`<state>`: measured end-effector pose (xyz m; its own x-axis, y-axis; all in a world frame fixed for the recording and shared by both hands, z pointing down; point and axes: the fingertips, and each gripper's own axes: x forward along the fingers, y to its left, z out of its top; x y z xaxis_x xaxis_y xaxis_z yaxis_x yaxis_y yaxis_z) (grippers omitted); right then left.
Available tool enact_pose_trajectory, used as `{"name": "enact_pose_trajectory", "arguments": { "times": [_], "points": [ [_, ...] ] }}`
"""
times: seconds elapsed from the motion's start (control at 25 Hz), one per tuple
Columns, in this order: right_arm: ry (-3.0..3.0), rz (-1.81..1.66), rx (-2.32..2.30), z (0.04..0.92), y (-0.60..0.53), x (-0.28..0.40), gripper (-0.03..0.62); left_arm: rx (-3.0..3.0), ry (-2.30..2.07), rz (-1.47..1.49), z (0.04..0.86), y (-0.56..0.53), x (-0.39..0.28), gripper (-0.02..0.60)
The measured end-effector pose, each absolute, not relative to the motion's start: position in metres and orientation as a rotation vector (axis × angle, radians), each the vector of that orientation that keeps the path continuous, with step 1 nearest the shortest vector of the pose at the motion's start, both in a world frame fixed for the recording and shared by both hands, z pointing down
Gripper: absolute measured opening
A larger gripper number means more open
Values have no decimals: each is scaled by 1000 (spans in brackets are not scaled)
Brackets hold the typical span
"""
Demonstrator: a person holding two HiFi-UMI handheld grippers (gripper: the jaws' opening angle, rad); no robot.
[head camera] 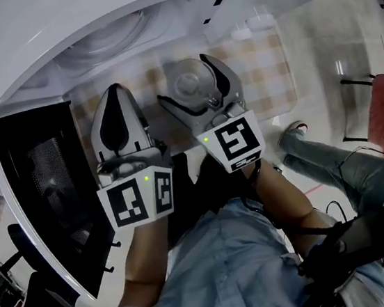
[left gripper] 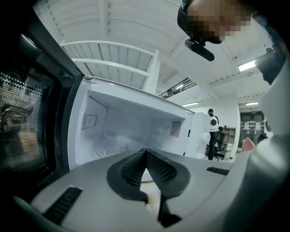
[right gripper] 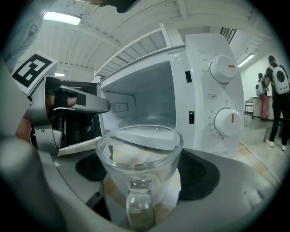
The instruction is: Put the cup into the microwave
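Observation:
My right gripper (head camera: 186, 80) is shut on a clear glass cup (head camera: 190, 86) and holds it upright in front of the white microwave (head camera: 124, 11). In the right gripper view the cup (right gripper: 139, 163) fills the gap between the black pads (right gripper: 201, 174), handle toward the camera. The open, empty cavity (right gripper: 145, 102) lies just beyond it. The black door (head camera: 42, 190) is swung wide open to the left. My left gripper (head camera: 116, 90) is shut on nothing, beside the door and left of the cup. Its jaws (left gripper: 145, 153) point into the white cavity (left gripper: 122, 131).
The microwave stands on a checkered cloth (head camera: 265, 69). Two control knobs (right gripper: 221, 68) sit on its right panel. A person's jeans leg and shoe (head camera: 318, 154) are on the floor at the right. People (right gripper: 276, 95) stand far off in the room.

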<state>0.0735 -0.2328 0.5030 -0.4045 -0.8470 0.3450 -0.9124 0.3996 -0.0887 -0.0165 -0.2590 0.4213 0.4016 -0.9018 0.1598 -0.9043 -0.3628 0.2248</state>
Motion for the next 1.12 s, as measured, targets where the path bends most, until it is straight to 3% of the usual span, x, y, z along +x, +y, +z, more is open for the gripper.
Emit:
{"name": "enact_pose_trajectory", "arguments": {
  "times": [0.2,0.32,1.12],
  "points": [
    [-2380,370,1557,507,-235,74,422,2386,-1581,8,421,-261,-19,6],
    [-2378,346,1544,506,-234,72,385,2385,-1579,5,420,-261,-20,6],
    [-2382,350,1618,487,-236,82,380,2391,-1563,-14,410,-258,-18,6]
  ]
}}
